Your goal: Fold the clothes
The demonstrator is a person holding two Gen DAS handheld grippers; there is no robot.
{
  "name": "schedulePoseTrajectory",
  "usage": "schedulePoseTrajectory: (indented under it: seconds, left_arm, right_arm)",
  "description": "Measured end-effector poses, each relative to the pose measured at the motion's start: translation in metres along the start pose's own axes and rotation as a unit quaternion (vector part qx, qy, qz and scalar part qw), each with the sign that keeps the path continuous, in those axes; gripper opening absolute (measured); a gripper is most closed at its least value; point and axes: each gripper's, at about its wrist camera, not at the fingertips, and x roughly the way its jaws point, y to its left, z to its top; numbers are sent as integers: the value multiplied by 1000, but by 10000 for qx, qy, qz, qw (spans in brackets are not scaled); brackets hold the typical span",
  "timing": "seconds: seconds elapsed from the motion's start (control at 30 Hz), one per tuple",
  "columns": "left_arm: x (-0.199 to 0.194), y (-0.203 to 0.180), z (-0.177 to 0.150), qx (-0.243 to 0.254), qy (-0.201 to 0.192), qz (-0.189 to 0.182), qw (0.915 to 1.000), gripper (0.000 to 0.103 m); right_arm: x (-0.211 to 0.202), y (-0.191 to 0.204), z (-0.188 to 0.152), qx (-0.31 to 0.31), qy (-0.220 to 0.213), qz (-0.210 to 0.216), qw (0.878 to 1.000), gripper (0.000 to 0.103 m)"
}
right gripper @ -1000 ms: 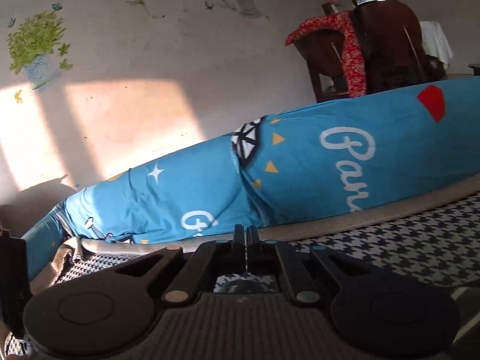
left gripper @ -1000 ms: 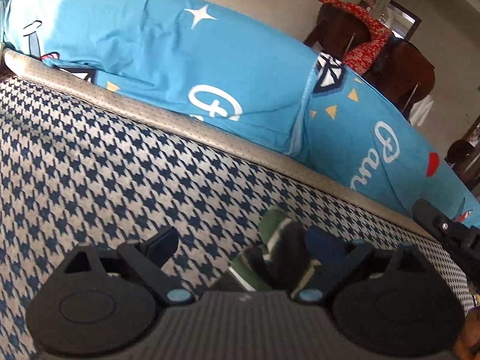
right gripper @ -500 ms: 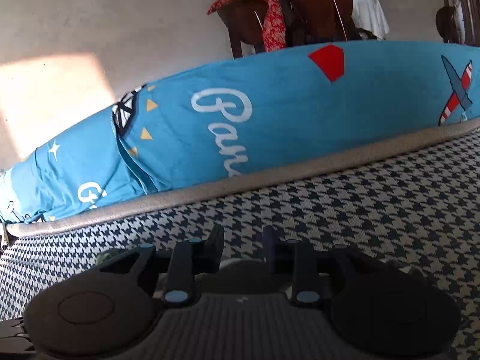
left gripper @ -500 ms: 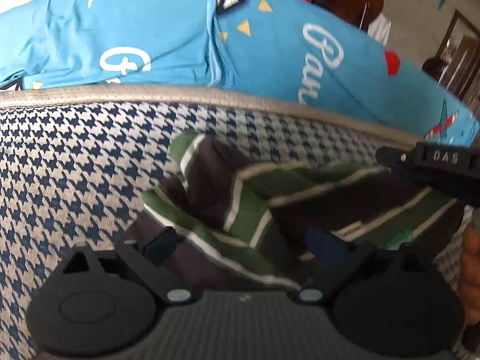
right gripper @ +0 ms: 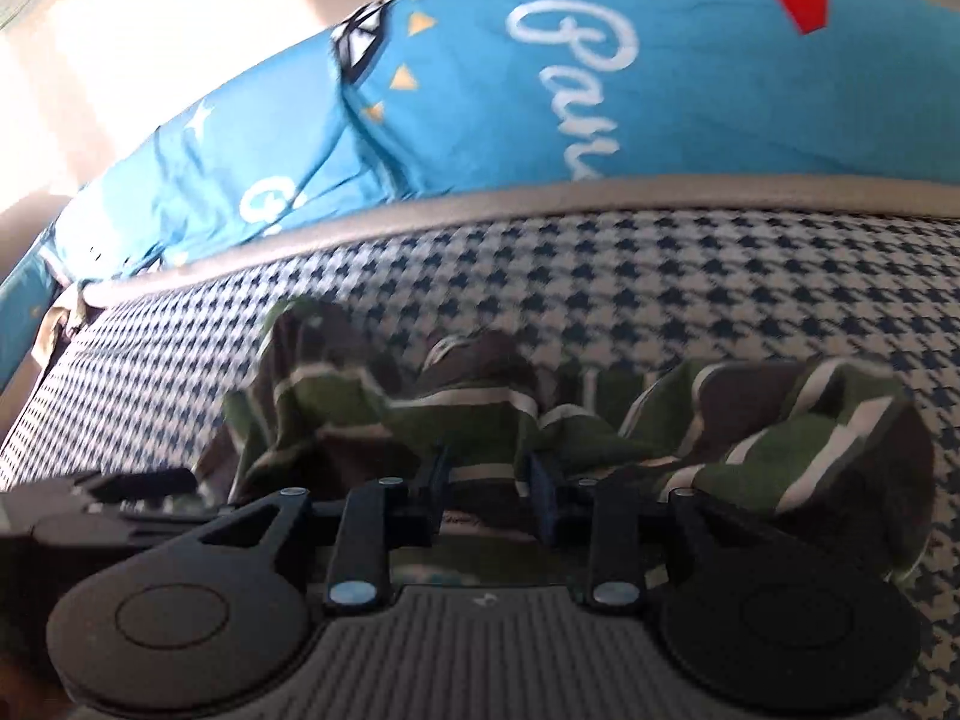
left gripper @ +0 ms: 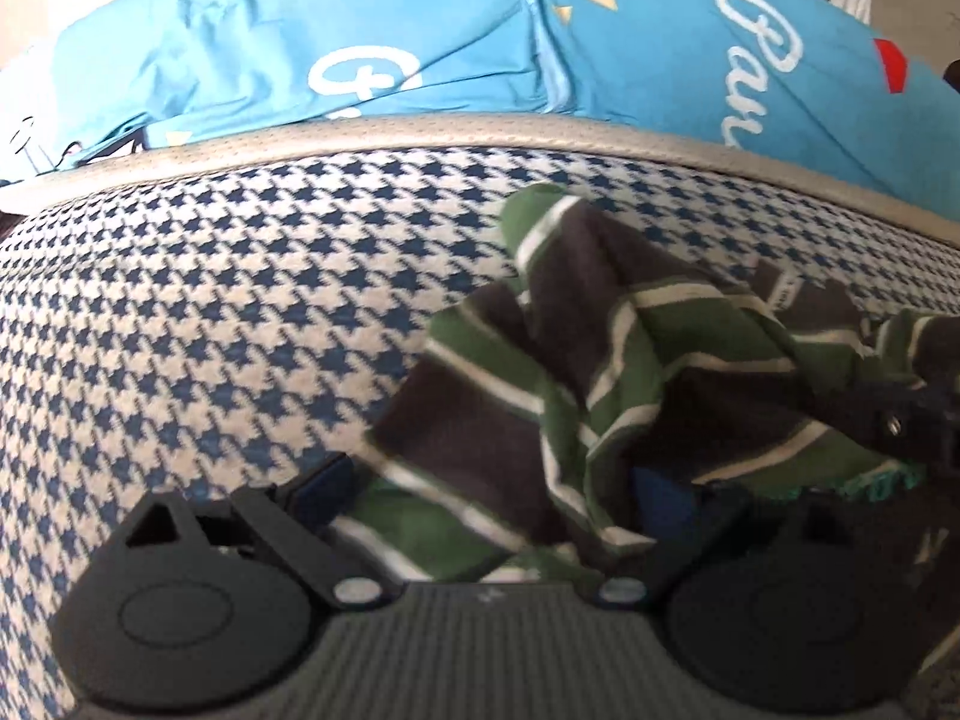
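Green, dark brown and white stripes mark the garment (left gripper: 606, 372) that lies crumpled on the houndstooth mattress (left gripper: 228, 312), bunched into loose ridges rather than laid flat. It sits toward the near side of the surface, well short of the grey piped edge (left gripper: 456, 132) that runs along the far side.

In the left wrist view, the left hand-held gripper (left gripper: 498, 489) points down at the heap with its jaws wide apart — striped cloth lies between the two blue pads, but they do not press on it. At the right edge of that view a dark part of the other tool shows over the cloth.

In the right wrist view, the right hand-held gripper (right gripper: 489, 480) has its jaws partly apart and opening. A fold of the garment (right gripper: 480, 414) lies between the fingers and just ahead of them; the pads do not clamp it. The cloth spreads to both sides of this tool, with a thicker roll heaped to its right.

Beyond the piped edge lies a bright blue quilt (right gripper: 540, 90) — printed with white script lettering, white stars, small yellow triangles and a red shape. Behind it, a pale wall (right gripper: 150, 60) carries a patch of sunlight.
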Motion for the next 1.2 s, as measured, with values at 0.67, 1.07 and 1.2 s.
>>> schedulePoseTrajectory:
  seconds: [0.67,1.07,1.2]
  left_arm:
    - [-3,21,-1,-280,-52,471,9985,103]
    - [3,82,7,-1195,113,1048,9872,96]
    - [-4,85,5,-1262,-14,808,9887,96]
  right_arm:
    - [-24,-8,15,229,-777,-331,9962,41]
    - [-3,3,2,-106,70,445,9989,45]
    - [1,15,-1,-431,217,591,9971,45]
